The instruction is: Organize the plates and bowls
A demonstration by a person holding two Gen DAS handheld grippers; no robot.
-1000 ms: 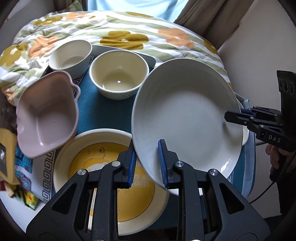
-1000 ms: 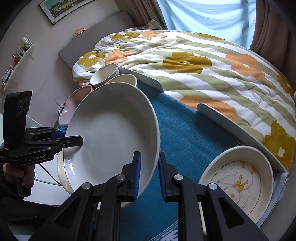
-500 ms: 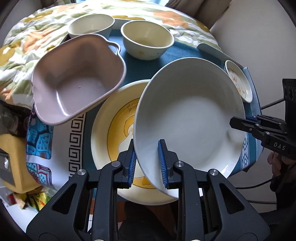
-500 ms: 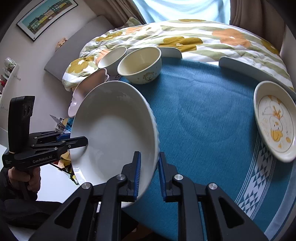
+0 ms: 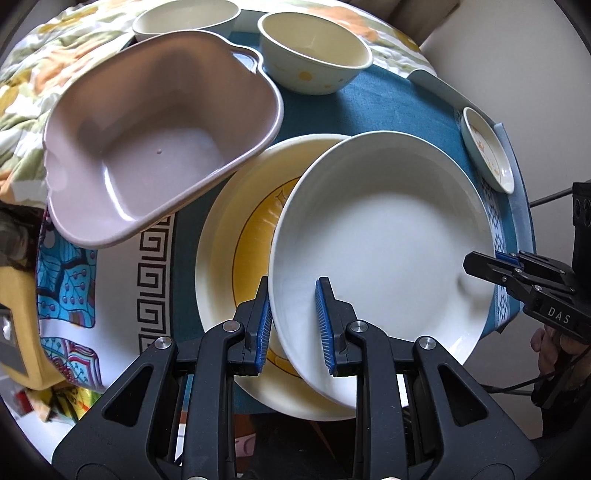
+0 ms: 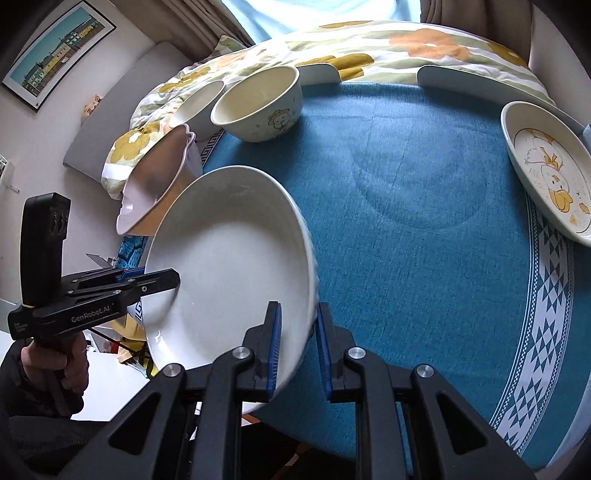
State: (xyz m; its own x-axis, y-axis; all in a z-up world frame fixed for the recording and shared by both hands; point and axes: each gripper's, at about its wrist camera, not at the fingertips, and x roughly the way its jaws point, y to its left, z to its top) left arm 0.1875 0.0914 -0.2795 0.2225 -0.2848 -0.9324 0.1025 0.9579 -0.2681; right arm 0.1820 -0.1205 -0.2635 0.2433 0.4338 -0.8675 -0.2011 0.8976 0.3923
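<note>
A large white plate [image 5: 384, 236] is held by both grippers, tilted, above a yellow-centred plate [image 5: 243, 236] on the blue tablecloth. My left gripper [image 5: 293, 321] is shut on the white plate's near rim. My right gripper [image 6: 297, 347] is shut on its opposite rim [image 6: 236, 266], and shows at the right in the left wrist view [image 5: 491, 262]. A mauve handled dish [image 5: 155, 147] leans over the yellow plate's far-left edge. Two cream bowls [image 5: 314, 55] [image 5: 184, 16] stand behind it. A small duck plate [image 6: 546, 166] lies at the table's right.
The blue tablecloth [image 6: 424, 192] covers the round table. A flowered quilt [image 6: 369, 48] lies beyond the table. A yellow object [image 5: 18, 302] and packets sit at the left below the table edge. The left gripper's body [image 6: 74, 295] is at the left in the right wrist view.
Both grippers have carried the white plate toward the table's near left, over the yellow plate, and lower. The mauve dish and bowls now look closer.
</note>
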